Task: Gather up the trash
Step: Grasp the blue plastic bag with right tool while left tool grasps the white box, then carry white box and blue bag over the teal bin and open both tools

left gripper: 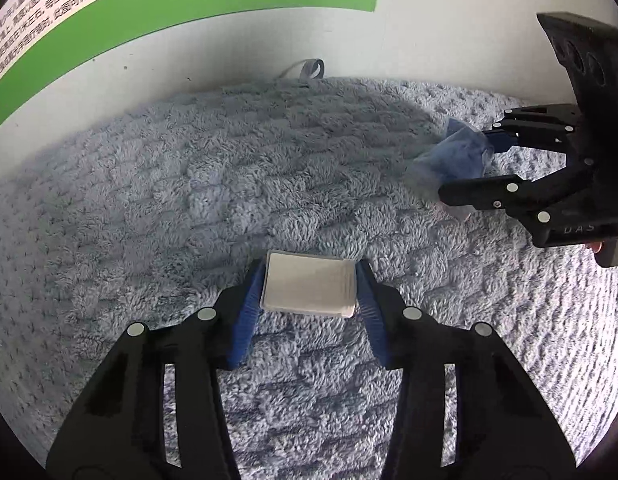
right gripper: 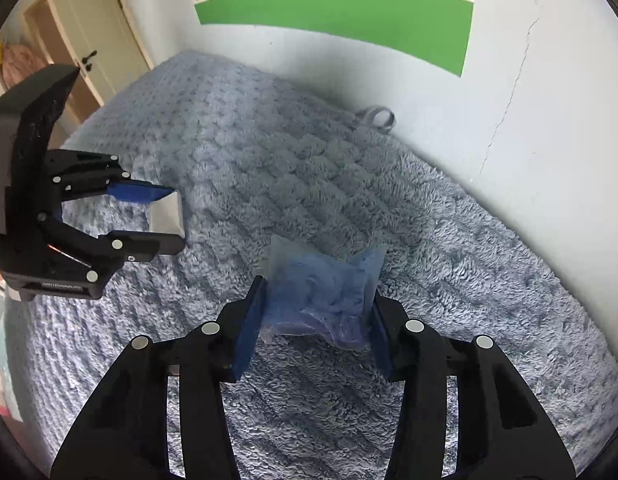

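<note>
The white packet (left gripper: 309,285) lies crosswise between the left tool's (left gripper: 310,286) pads, pinched at its short ends on the fluffy blanket (left gripper: 229,184). To its right, the right tool (right gripper: 317,300) clamps the blue bag (right gripper: 321,292).

Fluffy blue cloth towel (left gripper: 269,184), matt white paper pack (left gripper: 309,286), crinkled clear plastic bag (right gripper: 321,296)

Each camera sits just behind its own claw, looking steeply down along the fingers, close over the blue towel (left gripper: 269,184). Both views share that towel, the green-banded poster (right gripper: 349,12) beyond (on the wall), and the opposite claw.
</note>
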